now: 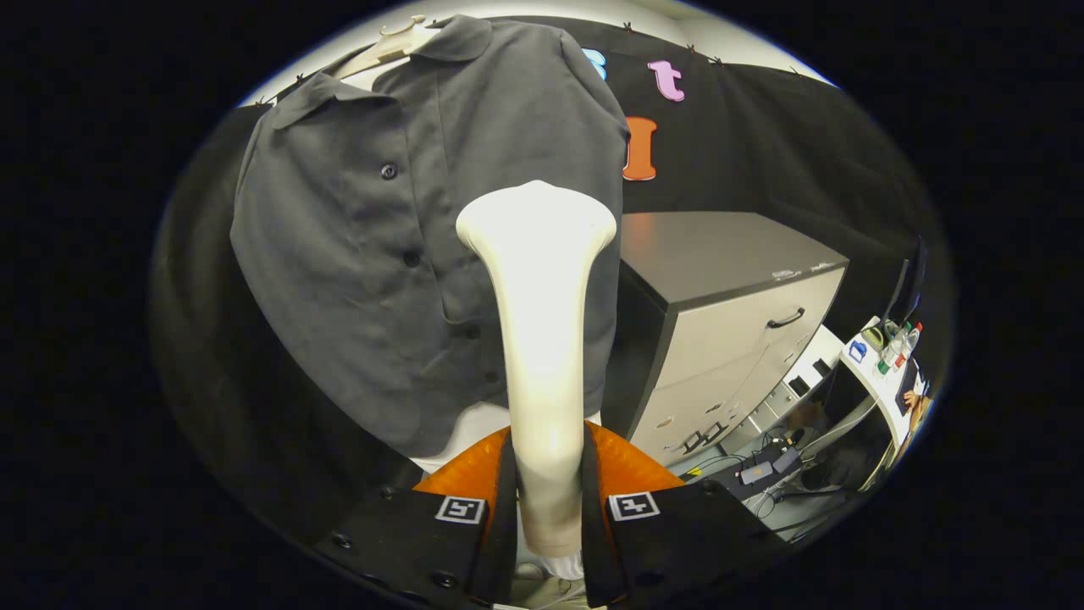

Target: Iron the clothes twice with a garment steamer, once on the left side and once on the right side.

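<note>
Between the fingers, the claw (542,508) is clenching the garment steamer (542,339); its head is nearing the shirt (381,254), risking snagging the placket buttons.

Dim booth lit from above; glare washes out the steamer (536,254) head; strong fisheye bending at edges; centre sharp

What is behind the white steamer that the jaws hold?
The dark shirt hangs on a hanger behind the steamer. The steamer covers part of the shirt's front.
</note>
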`<state>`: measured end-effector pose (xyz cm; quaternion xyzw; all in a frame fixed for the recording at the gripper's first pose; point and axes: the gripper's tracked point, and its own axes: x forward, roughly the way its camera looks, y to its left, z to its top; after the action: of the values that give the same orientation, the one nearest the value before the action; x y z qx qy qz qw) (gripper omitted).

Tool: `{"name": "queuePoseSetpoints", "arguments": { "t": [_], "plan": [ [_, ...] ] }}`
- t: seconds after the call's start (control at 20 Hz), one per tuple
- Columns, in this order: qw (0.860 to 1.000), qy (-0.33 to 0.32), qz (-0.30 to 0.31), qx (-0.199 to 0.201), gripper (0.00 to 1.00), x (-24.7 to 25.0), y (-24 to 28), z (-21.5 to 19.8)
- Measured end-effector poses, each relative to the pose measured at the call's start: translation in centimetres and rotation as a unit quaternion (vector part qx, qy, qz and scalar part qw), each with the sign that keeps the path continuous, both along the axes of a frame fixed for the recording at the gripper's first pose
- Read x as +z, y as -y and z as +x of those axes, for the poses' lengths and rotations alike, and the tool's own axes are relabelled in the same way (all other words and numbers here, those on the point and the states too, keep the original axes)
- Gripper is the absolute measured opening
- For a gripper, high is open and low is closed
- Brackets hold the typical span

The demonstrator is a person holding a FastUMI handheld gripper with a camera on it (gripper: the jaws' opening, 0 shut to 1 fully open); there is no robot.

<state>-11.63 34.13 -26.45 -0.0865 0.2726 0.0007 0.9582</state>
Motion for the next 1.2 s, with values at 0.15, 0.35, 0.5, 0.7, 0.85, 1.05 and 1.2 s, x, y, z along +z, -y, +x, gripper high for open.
{"name": "queuePoseSetpoints", "arguments": {
  "t": [0.15, 0.35, 0.5, 0.7, 0.85, 1.05, 1.2],
  "plan": [
    [1.0, 0.026, 0.0, 0.017, 0.39, 3.2, -2.2, -0.1],
    [0.998, 0.049, 0.008, 0.041, 0.39, 6.0, -5.8, 0.0],
    [0.996, 0.064, 0.007, 0.059, 0.39, 7.9, -8.1, 0.2],
    [0.995, 0.076, 0.005, 0.07, 0.39, 9.2, -10.2, 0.2],
    [0.993, 0.085, 0.007, 0.08, 0.39, 10.0, -11.8, 0.4],
    [0.991, 0.094, 0.005, 0.098, 0.39, 10.9, -14.1, 0.4],
    [0.989, 0.094, 0.005, 0.111, 0.39, 10.9, -15.8, 0.5]
  ]
}}
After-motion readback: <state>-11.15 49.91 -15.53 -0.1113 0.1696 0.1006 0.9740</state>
